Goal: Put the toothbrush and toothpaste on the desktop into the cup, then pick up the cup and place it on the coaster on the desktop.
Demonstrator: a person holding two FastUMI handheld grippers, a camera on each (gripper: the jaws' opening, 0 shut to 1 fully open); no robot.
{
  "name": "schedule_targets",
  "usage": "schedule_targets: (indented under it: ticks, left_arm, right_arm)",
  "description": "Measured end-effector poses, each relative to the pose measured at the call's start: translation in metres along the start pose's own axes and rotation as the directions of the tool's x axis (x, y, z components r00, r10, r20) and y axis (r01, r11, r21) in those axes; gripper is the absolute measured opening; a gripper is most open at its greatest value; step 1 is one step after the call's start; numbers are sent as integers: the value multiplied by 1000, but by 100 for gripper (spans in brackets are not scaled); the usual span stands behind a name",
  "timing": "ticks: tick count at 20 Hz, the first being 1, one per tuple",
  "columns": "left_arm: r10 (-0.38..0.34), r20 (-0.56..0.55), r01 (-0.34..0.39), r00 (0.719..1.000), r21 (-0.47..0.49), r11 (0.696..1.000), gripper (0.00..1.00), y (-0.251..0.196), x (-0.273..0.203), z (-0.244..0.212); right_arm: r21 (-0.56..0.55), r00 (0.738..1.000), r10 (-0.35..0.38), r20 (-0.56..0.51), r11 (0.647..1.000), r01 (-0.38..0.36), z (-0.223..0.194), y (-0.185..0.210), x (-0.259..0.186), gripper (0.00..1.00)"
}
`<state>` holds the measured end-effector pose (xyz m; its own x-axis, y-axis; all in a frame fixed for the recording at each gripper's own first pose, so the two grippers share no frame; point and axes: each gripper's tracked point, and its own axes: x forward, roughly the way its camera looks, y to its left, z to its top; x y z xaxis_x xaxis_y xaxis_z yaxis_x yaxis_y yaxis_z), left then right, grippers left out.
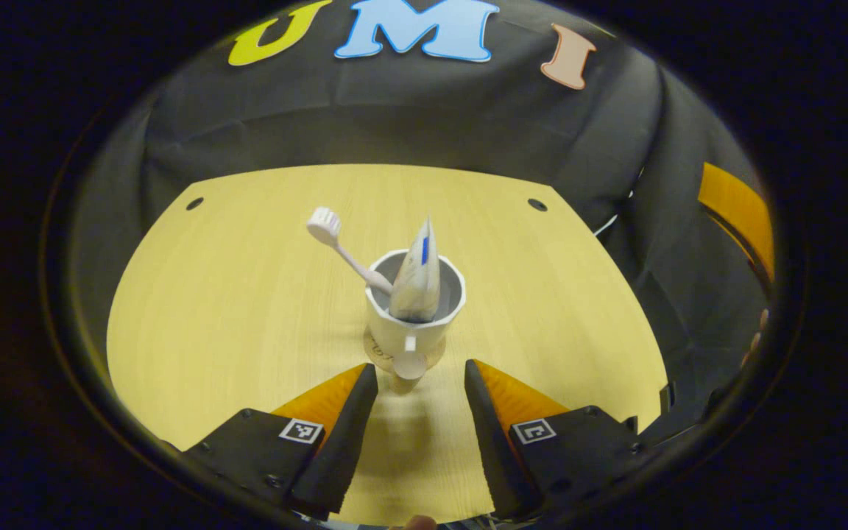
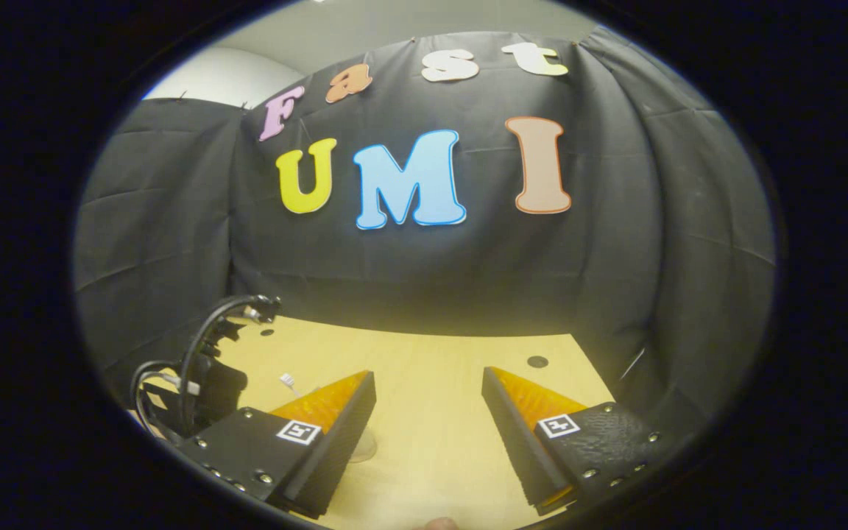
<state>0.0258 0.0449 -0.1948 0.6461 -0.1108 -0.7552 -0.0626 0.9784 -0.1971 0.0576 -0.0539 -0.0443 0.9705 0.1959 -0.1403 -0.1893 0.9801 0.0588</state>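
You see a yellow wooden table (image 1: 232, 309) with two small dark holes near its far edge, one (image 1: 194, 203) at about ten o'clock and one (image 1: 537, 205) at about one o'clock. Black cloth (image 1: 394, 110) hangs behind the table and down both sides. An orange strip (image 1: 737, 213) shows at three o'clock. A pale wall (image 2: 394, 18) shows above the cloth.

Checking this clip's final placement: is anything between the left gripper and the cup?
Nothing visible. The left gripper is open, and the cup, holding the toothbrush and toothpaste, sits on the coaster just beyond its fingertips.
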Motion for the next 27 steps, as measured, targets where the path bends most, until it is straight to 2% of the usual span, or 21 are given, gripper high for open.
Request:
schedule_targets:
  ticks: [4, 5, 6, 7, 8, 9, 13, 14, 15, 16, 17, 19, 20, 22, 23, 27]
  left_arm:
    - [8, 154, -7, 988, -6, 1000, 79, 3, -34, 27]
    - [8, 199, -6, 980, -6, 1000, 84, 4, -43, 37]
    - [6, 246, -5, 969, -2, 1000, 84, 6, -54, 47]
    - [11, 295, -13, 955, 3, 1000, 84, 10, -65, 58]
    - [1, 338, -6, 941, 13, 1000, 78, 9, -74, 67]
    - [4, 373, -12, 928, 19, 1000, 87, 10, -81, 75]
    - [14, 504, -43, 863, 45, 998, 95, 20, -116, 108]
    - [19, 531, -53, 847, 48, 997, 88, 24, -122, 114]
    - [20, 561, -61, 828, 54, 997, 88, 26, -128, 122]
    - [27, 585, -75, 811, 59, 995, 88, 30, -135, 130]
    - [32, 605, -90, 796, 65, 994, 94, 35, -141, 137]
    - [30, 645, -107, 764, 80, 991, 88, 40, -153, 152]
    - [23, 666, -109, 746, 89, 990, 94, 39, -161, 159]
    - [15, 696, -120, 718, 102, 988, 94, 41, -169, 168]
    - [10, 702, -115, 712, 103, 988, 89, 40, -170, 170]
    - [-23, 714, -79, 700, 110, 991, 89, 40, -169, 173]
  right_arm:
    - [-17, 1000, -19, 20, 1000, 20, 5, 2, -14, 92]
    - [-17, 999, -27, 27, 999, 27, 8, 3, -16, 92]
    - [-17, 999, -36, 36, 999, 37, 10, 4, -19, 92]
    - [-17, 998, -48, 44, 999, 49, 11, 4, -19, 92]
    - [-15, 997, -55, 46, 998, 56, 12, 6, -21, 92]
    - [-13, 997, -54, 52, 998, 55, 14, 10, -24, 92]
    - [-37, 992, -80, 93, 996, 84, 24, 16, -32, 92]
    - [-42, 991, -88, 104, 995, 92, 27, 18, -34, 92]
    - [-44, 989, -97, 112, 994, 102, 29, 20, -35, 92]
    - [-46, 987, -108, 118, 992, 114, 31, 21, -36, 92]
    - [-48, 986, -118, 122, 991, 124, 33, 22, -37, 92]
    - [-48, 983, -134, 129, 989, 141, 36, 26, -40, 92]
    - [-47, 981, -139, 138, 988, 147, 39, 28, -42, 92]
    - [-52, 979, -148, 141, 986, 157, 42, 33, -44, 92]
    - [-54, 978, -153, 144, 985, 162, 43, 34, -44, 92]
    - [-46, 972, -171, 159, 983, 180, 51, 42, -48, 92]
